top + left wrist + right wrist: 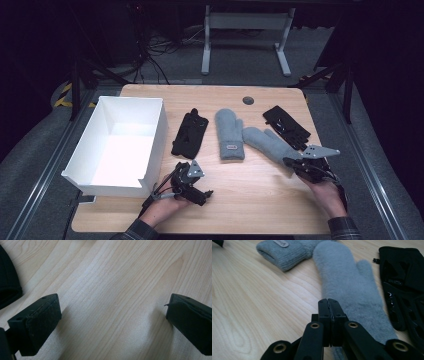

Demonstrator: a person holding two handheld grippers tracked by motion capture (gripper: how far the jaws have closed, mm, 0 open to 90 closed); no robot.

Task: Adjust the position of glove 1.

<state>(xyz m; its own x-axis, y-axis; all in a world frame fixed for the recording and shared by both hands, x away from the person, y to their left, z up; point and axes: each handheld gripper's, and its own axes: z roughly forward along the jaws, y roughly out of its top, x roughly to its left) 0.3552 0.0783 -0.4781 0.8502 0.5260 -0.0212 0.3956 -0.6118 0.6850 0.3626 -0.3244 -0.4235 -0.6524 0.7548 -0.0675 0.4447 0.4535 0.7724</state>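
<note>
Two grey mittens (pixel 229 134) (pixel 266 143) are laid at the table's centre; two black gloves (pixel 190 133) (pixel 287 126) are placed at nine and two o'clock of them. One white box (pixel 150 145) is seen at nine o'clock.

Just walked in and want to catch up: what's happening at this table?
A person works with a hand-held gripper in each hand. The right hand-held gripper has its jaws shut at the cuff edge of a grey mitten; whether it pinches the fabric is unclear. The left hand-held gripper rests open over bare wood. Another grey mitten, two black gloves and a white box lie nearby.
</note>
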